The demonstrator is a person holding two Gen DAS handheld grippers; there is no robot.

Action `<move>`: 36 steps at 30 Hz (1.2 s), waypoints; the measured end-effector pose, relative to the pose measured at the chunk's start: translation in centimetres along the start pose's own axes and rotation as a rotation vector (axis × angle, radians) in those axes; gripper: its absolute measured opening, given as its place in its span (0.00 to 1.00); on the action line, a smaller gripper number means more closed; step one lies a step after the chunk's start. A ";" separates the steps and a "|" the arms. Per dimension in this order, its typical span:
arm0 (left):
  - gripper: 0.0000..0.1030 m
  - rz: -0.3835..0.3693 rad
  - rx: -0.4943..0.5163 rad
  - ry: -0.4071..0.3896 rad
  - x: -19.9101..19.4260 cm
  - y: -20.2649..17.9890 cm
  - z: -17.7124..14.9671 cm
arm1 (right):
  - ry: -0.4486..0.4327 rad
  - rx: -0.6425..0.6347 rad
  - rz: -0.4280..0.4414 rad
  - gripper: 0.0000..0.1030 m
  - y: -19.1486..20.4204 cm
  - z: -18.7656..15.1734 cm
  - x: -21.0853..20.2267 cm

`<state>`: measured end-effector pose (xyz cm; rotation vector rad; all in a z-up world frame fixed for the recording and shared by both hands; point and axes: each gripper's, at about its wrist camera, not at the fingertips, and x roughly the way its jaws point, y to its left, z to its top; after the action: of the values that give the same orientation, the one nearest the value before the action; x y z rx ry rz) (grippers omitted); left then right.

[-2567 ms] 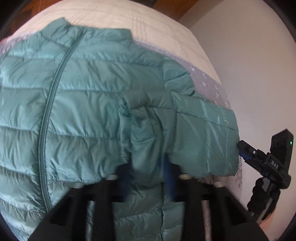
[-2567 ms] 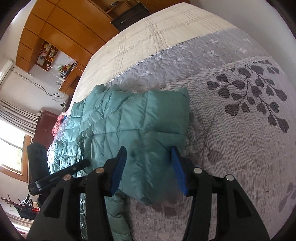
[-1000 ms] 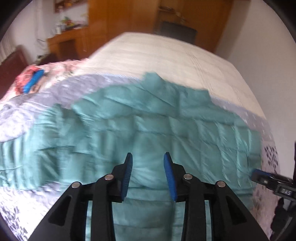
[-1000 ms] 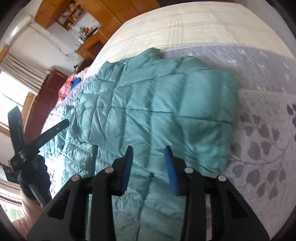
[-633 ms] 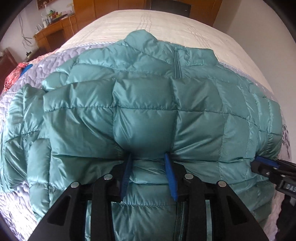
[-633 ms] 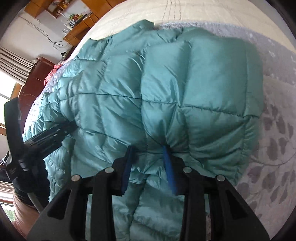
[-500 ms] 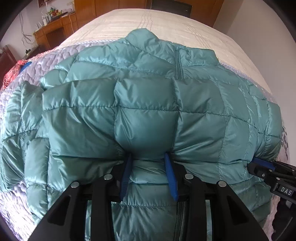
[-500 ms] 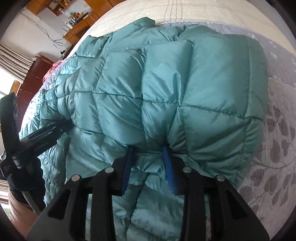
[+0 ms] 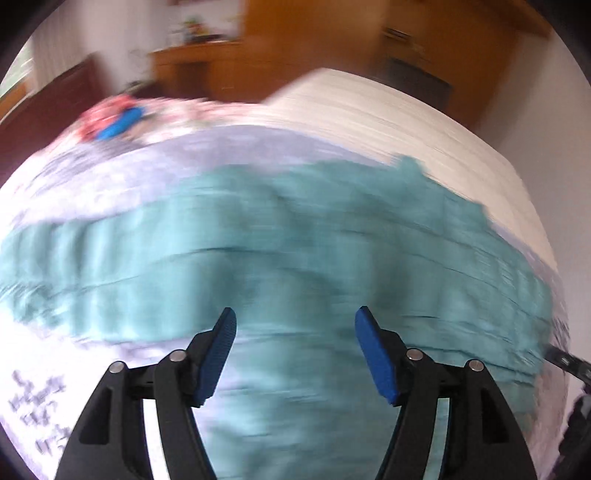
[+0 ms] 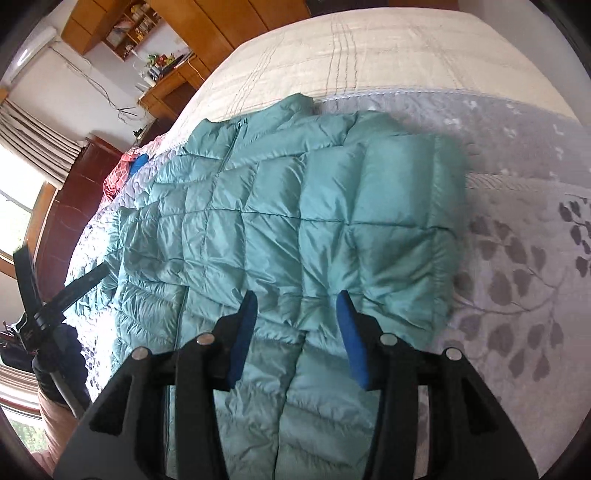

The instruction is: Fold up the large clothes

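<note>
A teal quilted puffer jacket [image 10: 295,221] lies on the bed, its lower part folded up over the body and its zipper and collar toward the far side. My right gripper [image 10: 297,301] hovers just over the folded edge. Its jaws are opening and the blue pads no longer pinch the fabric. In the blurred left wrist view, my left gripper [image 9: 295,321] hangs above the jacket [image 9: 295,240]. Its jaws are opening wide with nothing between them. The left gripper [image 10: 85,280] also shows at the left edge of the right wrist view. The right gripper [image 9: 565,360] shows only as a tip at the right edge of the left wrist view.
The bed carries a grey leaf-patterned quilt [image 10: 524,280] and a cream blanket [image 10: 369,55] beyond it. A red and blue bundle [image 10: 125,166] lies at the bed's far left. Wooden cabinets [image 10: 207,22], a desk and a curtained window stand beyond.
Both grippers have let go of the jacket fold they pinched half a second ago and their jaws have spread. The left gripper has swung away fast, blurring its view; the right has drawn back slightly.
</note>
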<state>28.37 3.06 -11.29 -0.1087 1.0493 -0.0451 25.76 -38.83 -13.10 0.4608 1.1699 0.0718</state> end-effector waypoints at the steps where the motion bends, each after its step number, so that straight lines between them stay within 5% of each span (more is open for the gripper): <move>1: 0.65 0.045 -0.054 -0.008 -0.6 3.1 -0.1 | -0.005 -0.006 -0.008 0.44 -0.1 -0.1 -0.4; 10: 0.67 0.336 -0.475 -0.021 -3.3 25.5 -2.1 | -0.018 -0.016 -0.159 0.44 -0.9 -1.0 -1.0; 16: 0.67 0.274 -0.658 -0.029 -2.9 33.5 -4.0 | -0.003 -0.012 -0.168 0.44 -1.1 -1.1 -0.3; 24: 0.64 0.250 -0.687 -0.067 -2.7 35.3 -2.3 | 0.034 0.001 -0.196 0.44 -1.4 -1.3 1.3; 26: 0.55 0.272 -0.674 -0.066 -2.0 34.2 -1.6 | 0.039 0.001 -0.197 0.44 -1.4 -1.4 1.6; 31: 0.08 0.245 -0.644 -0.074 -2.6 33.2 -0.9 | 0.042 -0.005 -0.208 0.44 -1.4 -1.5 1.7; 36: 0.05 0.184 -0.579 -0.159 -5.4 29.3 0.5 | 0.037 -0.023 -0.215 0.44 -0.9 -1.5 1.5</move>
<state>25.64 32.68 -9.63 -0.5302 0.8840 0.4304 24.83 -38.77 -15.22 0.3122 1.2475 -0.0924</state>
